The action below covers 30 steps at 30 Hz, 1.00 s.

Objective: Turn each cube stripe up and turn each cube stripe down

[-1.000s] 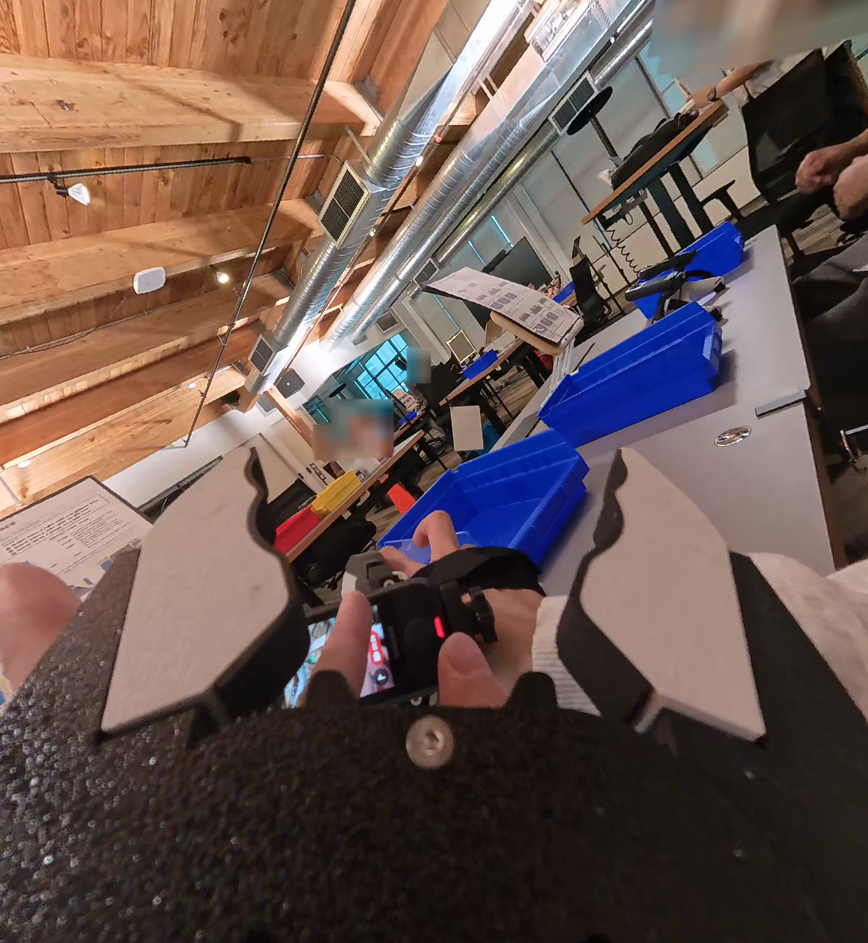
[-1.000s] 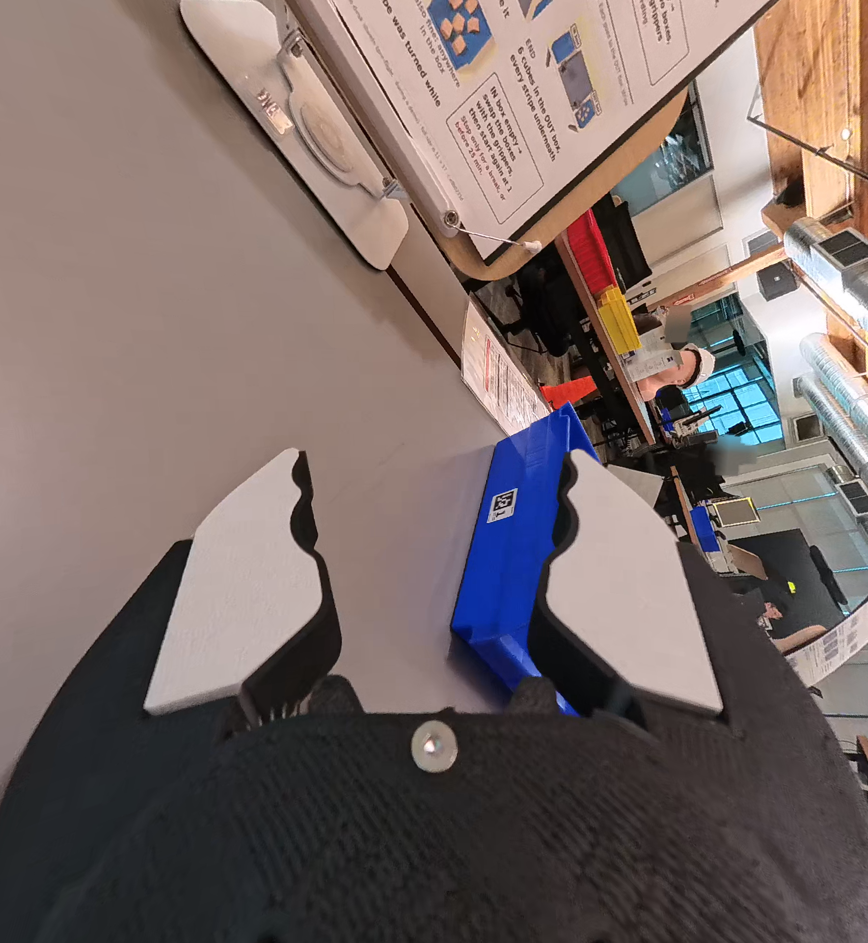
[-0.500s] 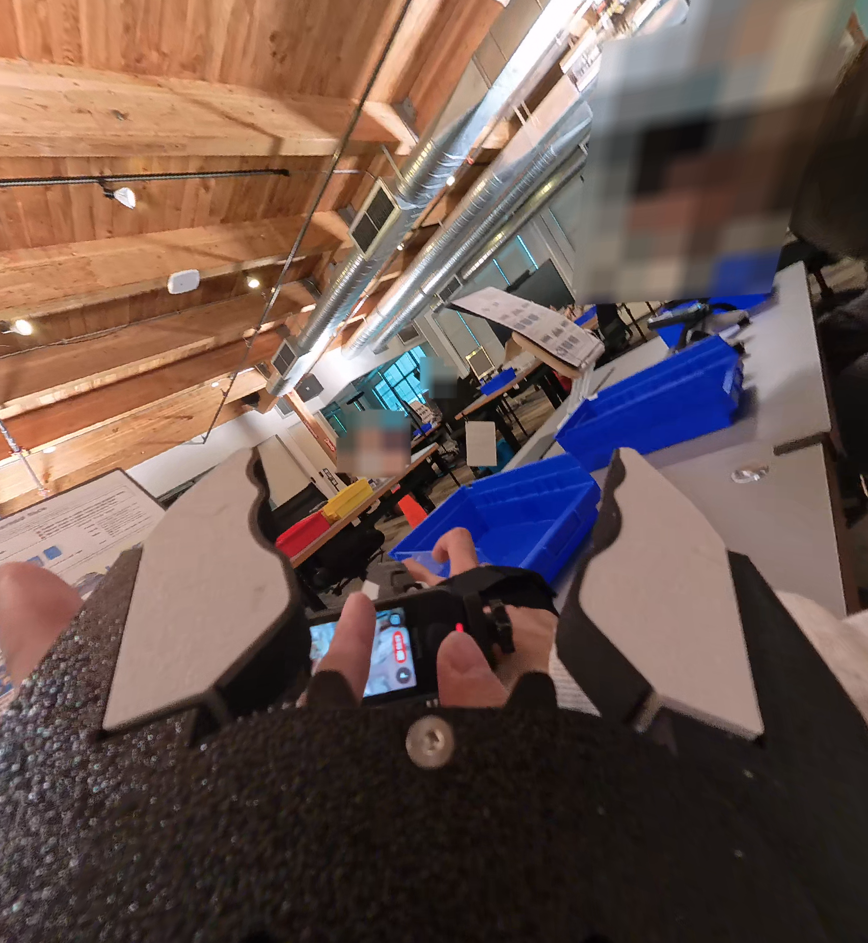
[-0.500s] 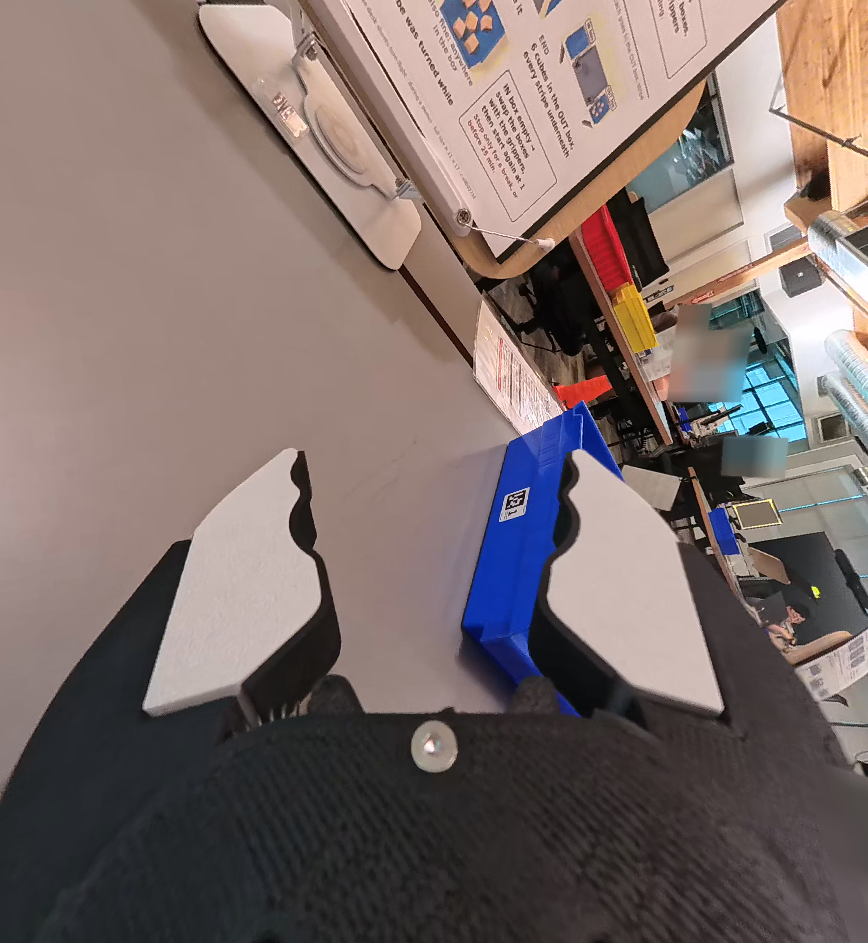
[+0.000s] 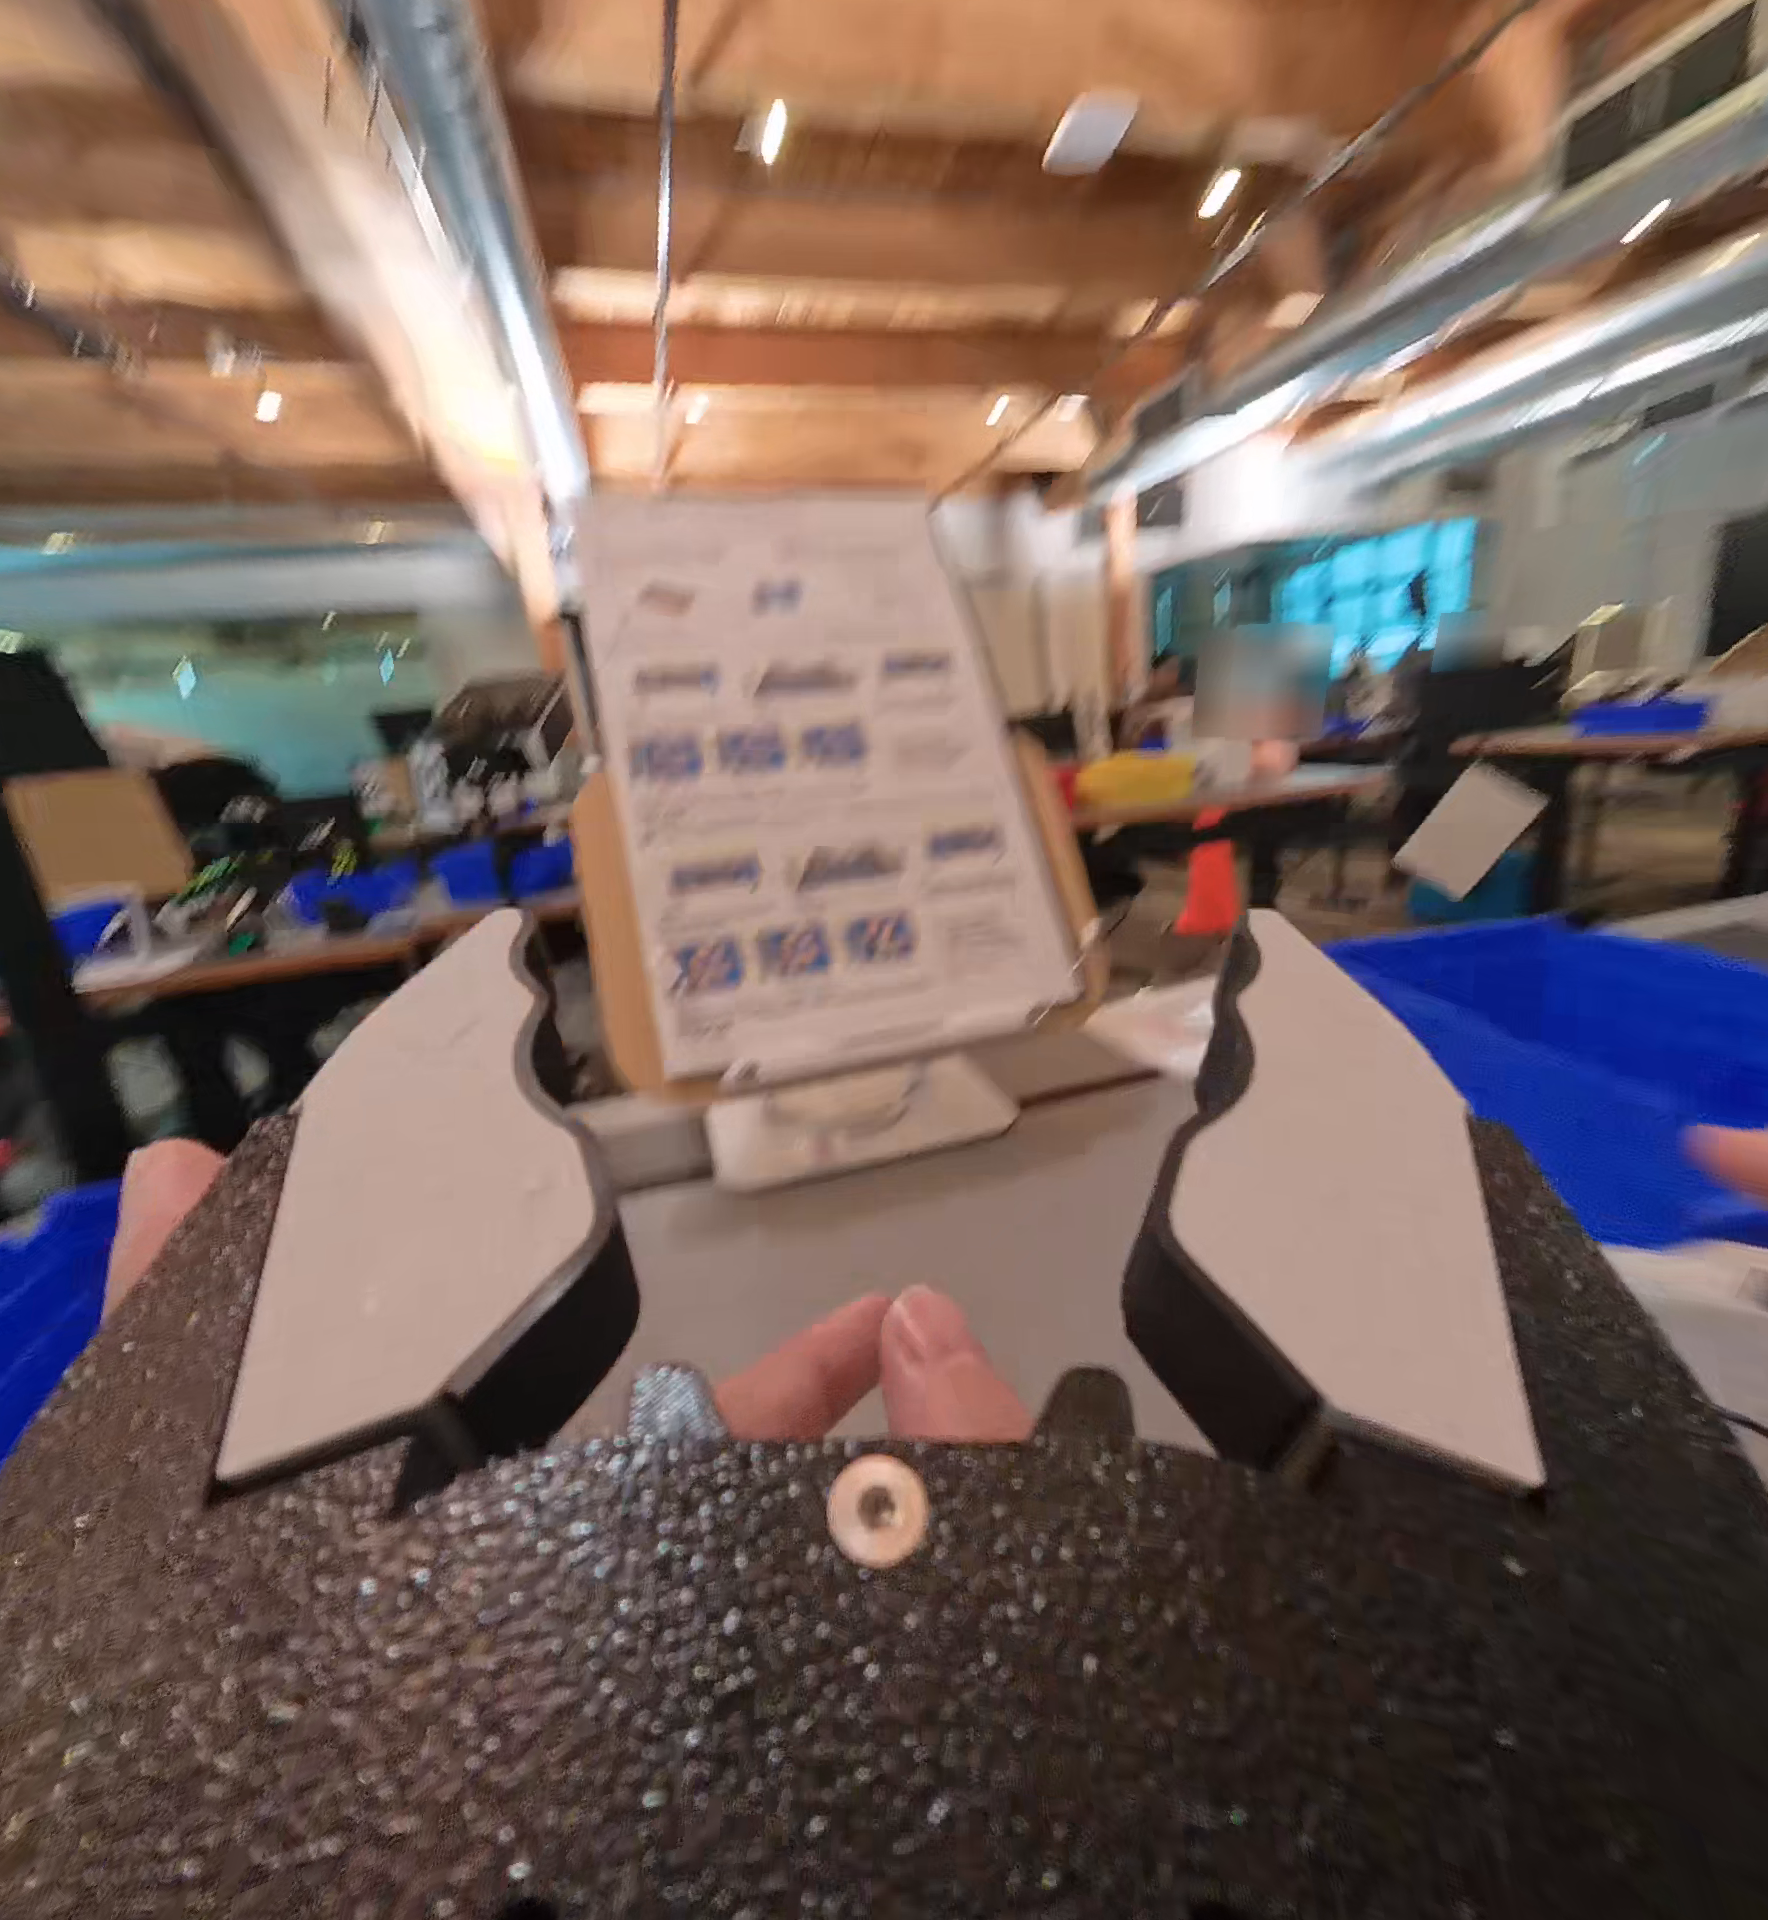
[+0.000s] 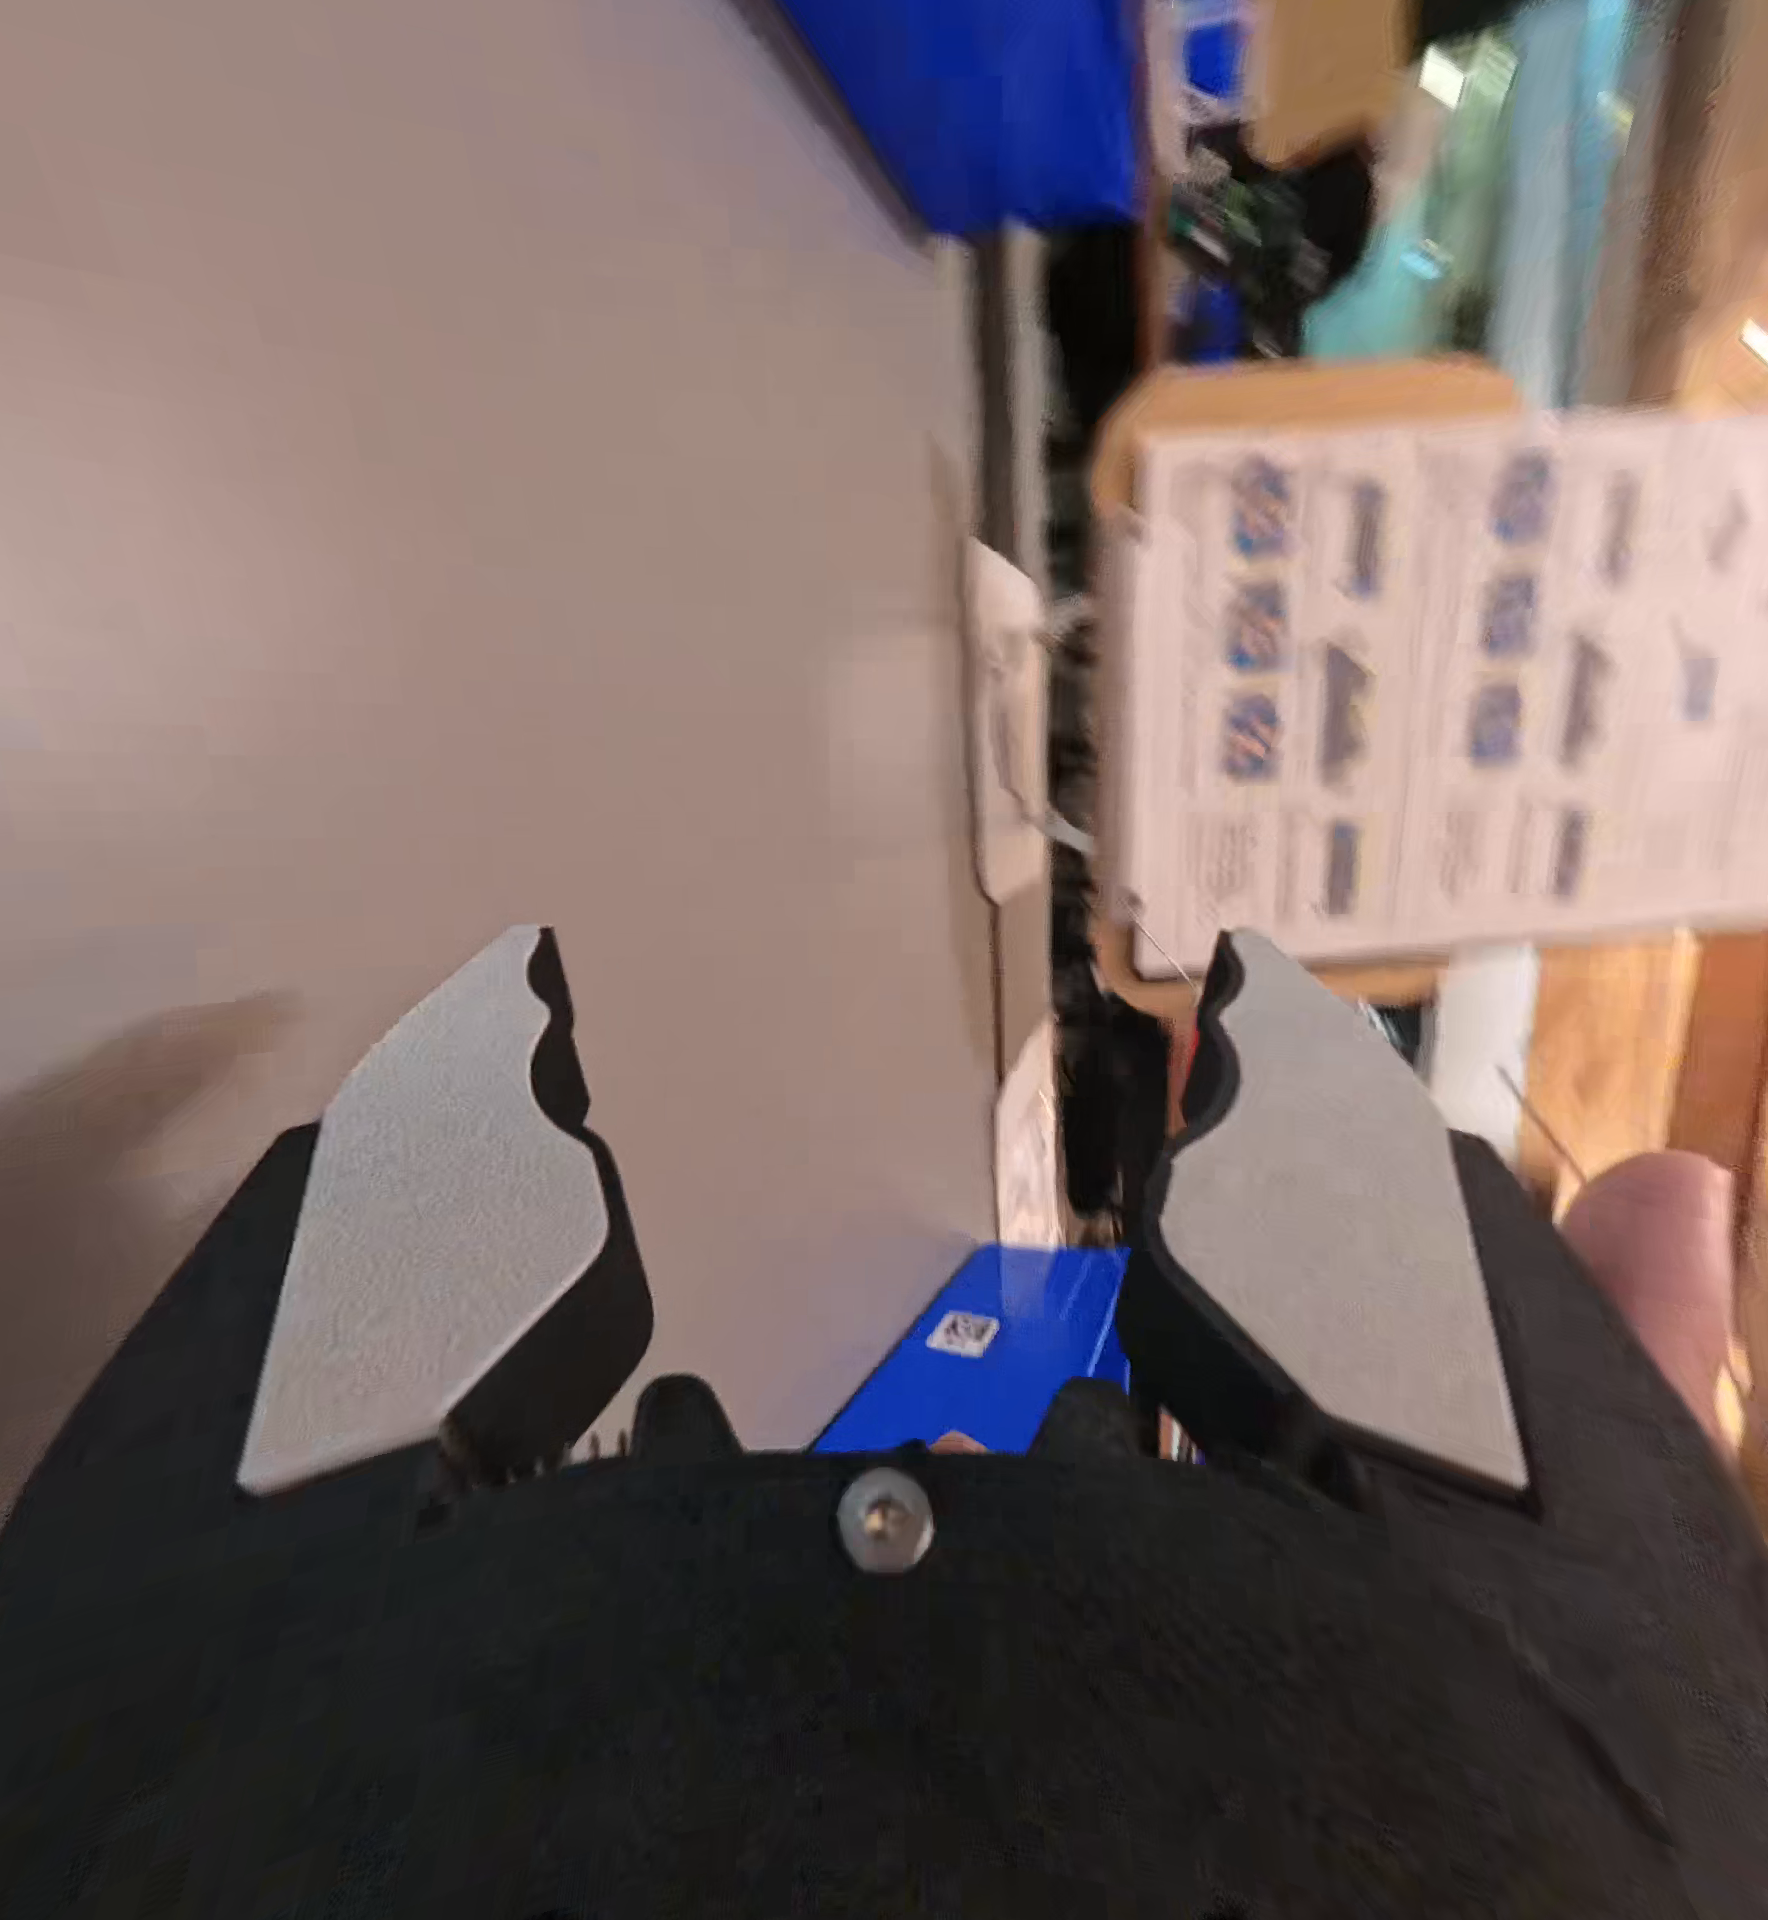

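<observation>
Both views are motion-blurred. The left hand-held gripper (image 5: 880,1101) has its jaws spread, empty, above the grey tabletop (image 5: 859,1247). At twelve o'clock stands a white instruction sheet (image 5: 807,790). The right hand-held gripper (image 6: 880,1101) gapes empty; a blue plastic bin (image 6: 994,1340) shows at six o'clock. No cubes are visible.

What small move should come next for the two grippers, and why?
Probably tip both grippers down toward a blue bin to find the cubes. The left gripper and right gripper are open and empty, both views are motion-blurred, and no cube shows; the left faces the instruction board across the grey table.
</observation>
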{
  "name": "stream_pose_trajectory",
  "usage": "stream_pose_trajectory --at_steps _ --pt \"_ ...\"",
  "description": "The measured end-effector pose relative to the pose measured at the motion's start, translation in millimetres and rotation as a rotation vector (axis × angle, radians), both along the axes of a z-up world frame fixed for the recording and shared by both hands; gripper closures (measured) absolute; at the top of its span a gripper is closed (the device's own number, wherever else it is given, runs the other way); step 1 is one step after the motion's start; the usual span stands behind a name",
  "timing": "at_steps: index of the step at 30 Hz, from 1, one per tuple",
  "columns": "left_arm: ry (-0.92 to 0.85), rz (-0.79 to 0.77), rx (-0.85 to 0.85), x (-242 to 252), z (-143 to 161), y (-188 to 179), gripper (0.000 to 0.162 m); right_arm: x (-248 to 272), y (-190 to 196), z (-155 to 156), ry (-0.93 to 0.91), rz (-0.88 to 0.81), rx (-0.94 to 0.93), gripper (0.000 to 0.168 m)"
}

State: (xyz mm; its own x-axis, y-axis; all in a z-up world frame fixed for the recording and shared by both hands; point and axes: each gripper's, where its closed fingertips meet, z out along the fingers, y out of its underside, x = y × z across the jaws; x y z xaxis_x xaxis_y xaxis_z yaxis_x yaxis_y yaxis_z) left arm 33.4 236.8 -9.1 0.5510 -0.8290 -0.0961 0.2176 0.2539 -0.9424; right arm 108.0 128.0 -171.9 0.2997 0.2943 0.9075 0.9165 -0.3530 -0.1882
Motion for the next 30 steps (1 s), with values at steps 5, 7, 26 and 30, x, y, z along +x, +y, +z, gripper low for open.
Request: stream_pose_trajectory --at_steps 5,7,26,30 --pt "0.16 0.173 -0.142 7.7 -60.8 61.3 0.045 -101.1 -25.9 -2.0 -0.155 0.28 -0.155 0.056" --pt "0.213 0.215 -0.161 13.0 -75.9 66.8 0.045 -126.0 -26.1 -0.4 -0.195 0.34 -0.183 0.058" --pt "0.409 0.351 -0.082 25.5 -108.3 63.0 0.048 -138.4 -12.0 -11.1 -0.21 0.26 -0.383 0.083" --pt "0.422 0.365 -0.06 25.3 -108.5 61.9 0.048 -137.6 -12.2 -11.3 -0.198 0.242 -0.404 0.087"
